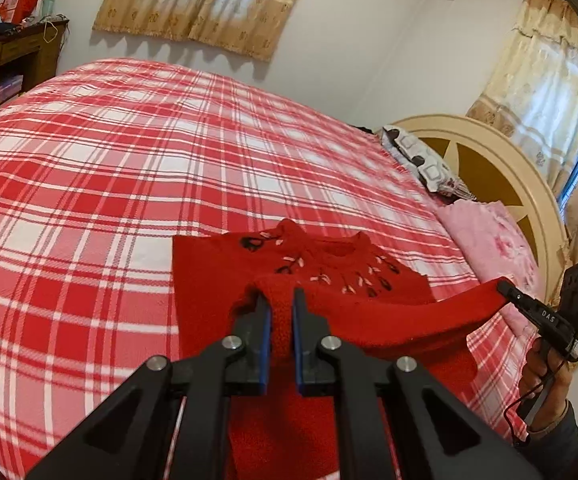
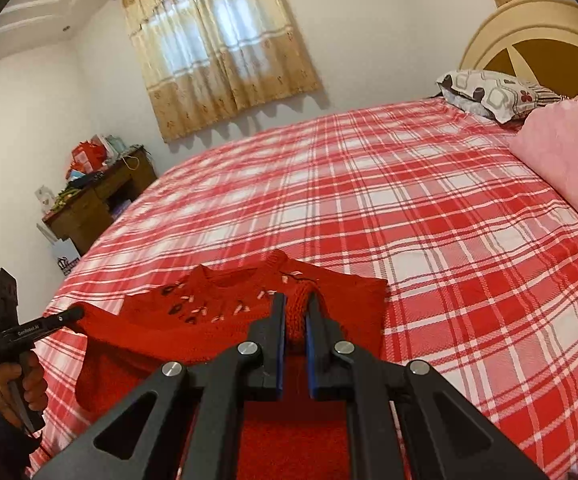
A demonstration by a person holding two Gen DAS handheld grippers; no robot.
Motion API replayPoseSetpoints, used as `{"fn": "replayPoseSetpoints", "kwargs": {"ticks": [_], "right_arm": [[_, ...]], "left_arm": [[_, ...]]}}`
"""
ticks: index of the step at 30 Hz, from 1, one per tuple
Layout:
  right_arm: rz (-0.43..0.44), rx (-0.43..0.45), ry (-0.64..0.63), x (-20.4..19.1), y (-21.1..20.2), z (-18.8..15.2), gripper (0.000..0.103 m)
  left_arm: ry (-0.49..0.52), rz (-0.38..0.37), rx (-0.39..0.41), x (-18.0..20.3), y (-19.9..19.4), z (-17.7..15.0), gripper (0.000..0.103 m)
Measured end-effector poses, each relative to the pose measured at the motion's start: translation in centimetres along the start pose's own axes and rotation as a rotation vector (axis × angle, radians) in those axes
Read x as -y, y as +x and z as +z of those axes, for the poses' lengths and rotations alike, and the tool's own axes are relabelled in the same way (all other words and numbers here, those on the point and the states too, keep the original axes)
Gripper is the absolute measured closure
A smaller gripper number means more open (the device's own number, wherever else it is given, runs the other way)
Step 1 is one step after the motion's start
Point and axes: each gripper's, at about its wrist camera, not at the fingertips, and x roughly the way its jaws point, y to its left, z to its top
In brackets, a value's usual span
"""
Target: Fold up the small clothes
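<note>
Counts on and around the bed

One red sweater (image 1: 321, 280), two grippers (image 1: 281, 300) (image 2: 295, 312), one plaid bed (image 1: 129, 160), one patterned pillow (image 2: 493, 94), one pink quilt (image 2: 569, 160), two curtained windows (image 1: 205, 4) (image 1: 549, 92) and one wooden desk (image 2: 97, 200) are counted.

A wide bed under a red-and-white plaid cotton spread (image 2: 389, 200) fills the room. At two o'clock stands its round cream wooden headboard with brown panels (image 2: 537, 40), fronted by a grey patterned pillow (image 2: 493, 94) and a folded pink quilt (image 2: 569, 160). At eleven o'clock, daylight glows through beige floral curtains (image 2: 217, 48) on plain white walls (image 2: 21, 120). At nine o'clock, a cluttered dark brown wooden bench (image 2: 97, 204) stands against the wall.
</note>
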Motion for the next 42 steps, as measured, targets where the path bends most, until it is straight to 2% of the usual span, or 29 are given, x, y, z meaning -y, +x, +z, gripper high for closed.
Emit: {"fn": "replayPoseSetpoints", "kwargs": {"ticks": [7,13,15,16,17,18,19,20,23,26,27,30,33,35,37,39,42], "right_arm": [[-0.048,-0.062,0.006,1.4,4.7,1.0,0.095],[-0.104,-0.126,-0.017,1.9,9.6,1.0,0.094],[-0.114,-0.142,-0.02,1.9,10.7,1.3,0.082],[-0.127,-0.13,-0.017,1.9,10.6,1.4,0.058],[-0.129,-0.111,-0.014,1.8,10.3,1.4,0.037],[-0.112,-0.086,-0.007,1.7,9.7,1.4,0.035],[-0.088,-0.072,0.001,1.6,9.0,1.2,0.035],[-0.079,-0.076,-0.004,1.3,8.3,0.8,0.035],[-0.074,-0.133,-0.073,-0.3,7.7,-0.7,0.035],[-0.064,-0.273,-0.169,-2.3,9.2,-2.6,0.035],[-0.084,-0.336,-0.229,-3.4,10.3,-3.5,0.035],[-0.166,-0.375,-0.328,-5.0,12.5,-4.0,0.035],[-0.172,-0.322,-0.267,-4.8,13.9,-1.9,0.035],[-0.208,-0.25,-0.187,-3.9,14.1,0.2,0.035],[-0.192,-0.198,-0.109,-3.0,13.5,1.4,0.035],[-0.168,-0.188,-0.057,-2.6,12.8,1.6,0.035],[-0.133,-0.207,-0.065,-2.8,11.5,0.4,0.034]], "left_arm": [[0.005,0.022,-0.049,-1.0,3.8,0.8,0.094],[0.002,0.082,-0.078,-2.3,6.5,0.8,0.092],[0.0,0.101,-0.079,-2.6,6.9,0.8,0.086],[-0.01,0.111,-0.07,-2.8,6.7,0.6,0.084],[-0.011,0.124,-0.062,-2.9,6.5,0.6,0.075],[-0.007,0.144,-0.048,-3.0,5.9,0.3,0.068],[-0.005,0.155,-0.034,-3.1,5.4,0.2,0.055],[-0.002,0.165,-0.022,-3.2,5.0,0.0,0.045],[0.041,0.185,0.023,-2.9,3.0,-1.1,0.037],[0.122,0.213,0.012,-2.0,2.6,-2.6,0.024],[0.159,0.235,-0.009,-1.6,3.0,-3.3,0.024],[0.218,0.302,-0.051,-1.1,4.8,-3.9,0.024],[0.148,0.307,-0.045,-2.1,5.6,-3.2,0.024],[0.11,0.319,-0.042,-2.8,5.8,-2.8,0.024],[0.076,0.318,-0.041,-3.4,5.7,-2.8,0.023],[0.051,0.307,-0.038,-3.7,5.2,-3.1,0.023],[0.042,0.295,-0.032,-3.7,4.3,-3.8,0.024]]}}
